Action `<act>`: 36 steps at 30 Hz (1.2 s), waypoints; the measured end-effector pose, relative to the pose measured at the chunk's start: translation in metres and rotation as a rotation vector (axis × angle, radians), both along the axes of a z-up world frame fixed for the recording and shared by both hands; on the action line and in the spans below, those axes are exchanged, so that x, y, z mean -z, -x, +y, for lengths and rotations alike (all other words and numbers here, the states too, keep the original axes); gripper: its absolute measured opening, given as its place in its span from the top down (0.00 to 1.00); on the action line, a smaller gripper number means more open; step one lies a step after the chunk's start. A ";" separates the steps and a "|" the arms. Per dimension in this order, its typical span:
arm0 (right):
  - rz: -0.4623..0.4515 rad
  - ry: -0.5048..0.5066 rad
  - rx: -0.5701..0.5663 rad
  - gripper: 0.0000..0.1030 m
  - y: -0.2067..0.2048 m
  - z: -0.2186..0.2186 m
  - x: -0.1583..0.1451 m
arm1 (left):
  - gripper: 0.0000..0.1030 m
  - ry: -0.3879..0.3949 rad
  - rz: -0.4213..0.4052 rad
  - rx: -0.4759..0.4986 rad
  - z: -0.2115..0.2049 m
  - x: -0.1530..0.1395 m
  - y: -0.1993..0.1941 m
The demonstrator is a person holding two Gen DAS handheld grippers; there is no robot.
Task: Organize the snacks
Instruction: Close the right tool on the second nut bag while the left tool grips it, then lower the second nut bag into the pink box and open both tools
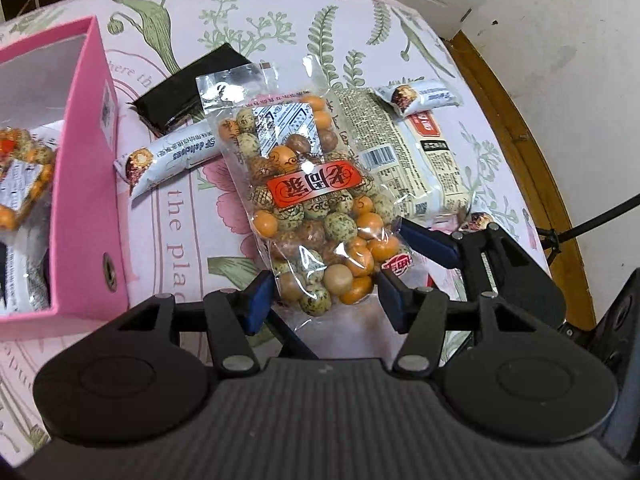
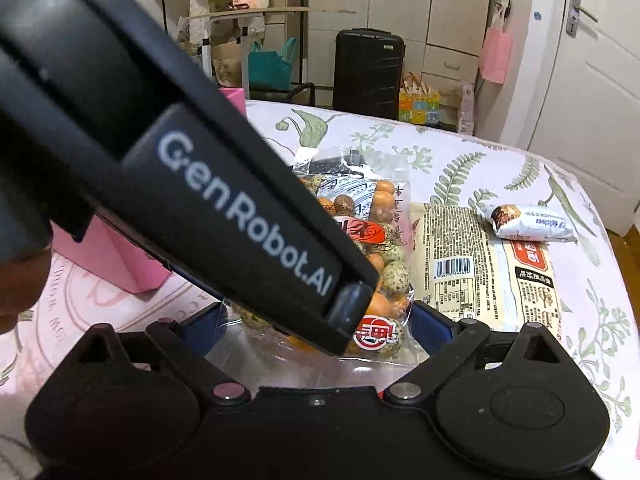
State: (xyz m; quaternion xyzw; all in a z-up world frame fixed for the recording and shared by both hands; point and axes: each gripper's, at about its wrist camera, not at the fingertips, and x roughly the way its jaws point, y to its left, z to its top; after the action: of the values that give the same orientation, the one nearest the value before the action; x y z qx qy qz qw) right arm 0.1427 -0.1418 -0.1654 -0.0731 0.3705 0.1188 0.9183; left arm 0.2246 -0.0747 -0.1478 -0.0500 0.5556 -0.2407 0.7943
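A clear bag of coated nuts with a red label lies on the floral tablecloth. My left gripper is open, its blue pads either side of the bag's near end. My right gripper is open too, around the same bag, whose near end is partly hidden by the left gripper's black body. The right gripper's blue pads also show in the left wrist view. A pink box at the left holds another nut bag.
Near the bag lie a black packet, a white snack bar, a cream noodle pack and another white bar. The table edge drops to wood floor at the right. A suitcase and a door stand beyond.
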 end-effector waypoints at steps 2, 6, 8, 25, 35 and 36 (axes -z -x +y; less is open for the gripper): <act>-0.013 0.008 -0.006 0.05 0.004 0.003 -0.006 | 0.46 -0.008 -0.006 0.001 0.002 -0.008 0.005; -0.031 -0.001 -0.020 0.05 0.018 0.002 -0.015 | 0.46 -0.035 -0.007 -0.002 0.007 -0.025 0.020; -0.038 0.005 -0.046 0.05 0.023 0.006 -0.023 | 0.46 -0.054 -0.014 0.001 0.011 -0.034 0.025; -0.152 0.107 -0.352 0.05 0.010 0.079 -0.095 | 0.46 0.023 -0.070 -0.222 0.130 -0.113 0.038; -0.092 0.136 -0.626 0.05 -0.065 0.150 -0.079 | 0.47 0.086 0.051 -0.506 0.224 -0.083 -0.009; -0.081 0.135 -0.642 0.05 -0.073 0.157 -0.076 | 0.46 0.092 0.067 -0.526 0.231 -0.077 -0.014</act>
State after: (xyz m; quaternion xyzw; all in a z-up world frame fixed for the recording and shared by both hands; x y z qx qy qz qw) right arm 0.2161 0.0150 -0.0896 -0.2514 0.2989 0.3742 0.8411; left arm 0.2385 0.1566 -0.0707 -0.2366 0.5378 -0.0491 0.8077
